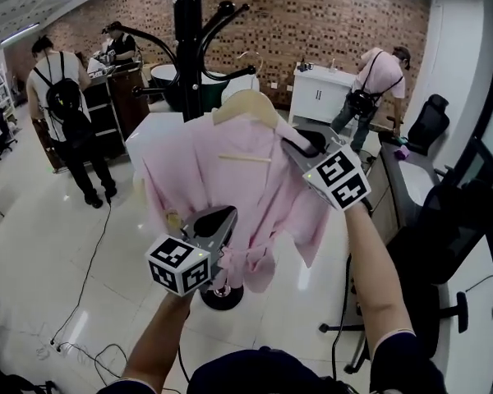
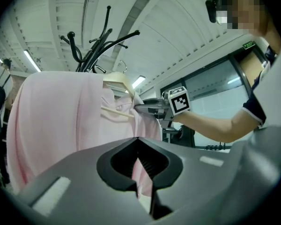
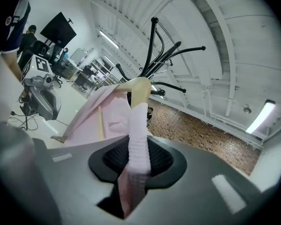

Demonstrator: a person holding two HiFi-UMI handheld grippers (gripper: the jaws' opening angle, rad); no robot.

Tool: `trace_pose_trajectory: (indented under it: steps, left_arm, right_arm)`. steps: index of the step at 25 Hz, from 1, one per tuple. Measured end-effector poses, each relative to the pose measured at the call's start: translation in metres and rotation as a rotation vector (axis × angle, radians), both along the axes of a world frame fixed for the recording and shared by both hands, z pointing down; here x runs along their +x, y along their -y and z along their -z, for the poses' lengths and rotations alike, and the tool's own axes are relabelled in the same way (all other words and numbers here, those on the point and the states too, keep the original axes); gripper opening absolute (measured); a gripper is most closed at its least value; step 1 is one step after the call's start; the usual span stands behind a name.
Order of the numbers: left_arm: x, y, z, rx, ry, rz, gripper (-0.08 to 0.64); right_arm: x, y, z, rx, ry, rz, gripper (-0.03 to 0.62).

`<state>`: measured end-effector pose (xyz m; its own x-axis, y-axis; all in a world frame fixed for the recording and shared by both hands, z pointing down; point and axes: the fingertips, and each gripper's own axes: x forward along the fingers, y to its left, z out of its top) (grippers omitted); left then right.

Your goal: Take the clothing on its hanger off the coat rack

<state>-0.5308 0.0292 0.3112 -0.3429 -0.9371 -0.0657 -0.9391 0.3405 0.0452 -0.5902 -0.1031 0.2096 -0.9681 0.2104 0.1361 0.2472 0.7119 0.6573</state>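
Showing a pink shirt (image 1: 230, 195) on a pale wooden hanger (image 1: 246, 105), held just in front of a black coat rack (image 1: 189, 64); cannot tell whether the hanger's hook rests on a rack arm. Gripped at one shoulder by the right gripper (image 1: 300, 144), jaws closed on the cloth-covered end of the hanger. Pinched lower on the front by the left gripper (image 1: 218, 218), jaws shut on a fold of pink cloth. Behind the shirt, the rack's curved arms spreading overhead, its round base (image 1: 222, 300) on the glossy floor (image 1: 33, 245). Close on the right, a black office chair (image 1: 444, 245); on the left, a loose cable (image 1: 90, 269) trailing across the tiles. Farther back, a white cabinet (image 1: 322, 95), a brick wall (image 1: 329, 15), and people (image 1: 66, 113) well apart from the rack.
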Motion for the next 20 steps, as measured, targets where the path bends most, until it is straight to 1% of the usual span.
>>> trace_pose_trajectory:
  steps: [6,11,16,18,20]
  left_arm:
    - [0.034,0.012,-0.002,-0.007,0.004,-0.130,0.012]
    - [0.065,0.021,-0.008,-0.019,0.010,-0.260,0.012]
    - [0.089,0.032,-0.007,-0.023,0.014,-0.354,0.012]
    - [0.108,0.043,-0.008,-0.022,0.012,-0.390,0.012]
    - [0.137,0.060,-0.009,-0.024,0.016,-0.433,0.012]
  right_arm:
    - [0.056,0.015,-0.005,-0.006,0.011,-0.124,0.095]
    - [0.109,0.024,-0.010,-0.011,0.014,-0.241,0.095]
    - [0.159,0.031,-0.008,-0.016,0.028,-0.332,0.095]
    - [0.187,0.039,-0.010,-0.019,0.031,-0.366,0.095]
    - [0.223,0.053,-0.012,-0.017,0.039,-0.404,0.095]
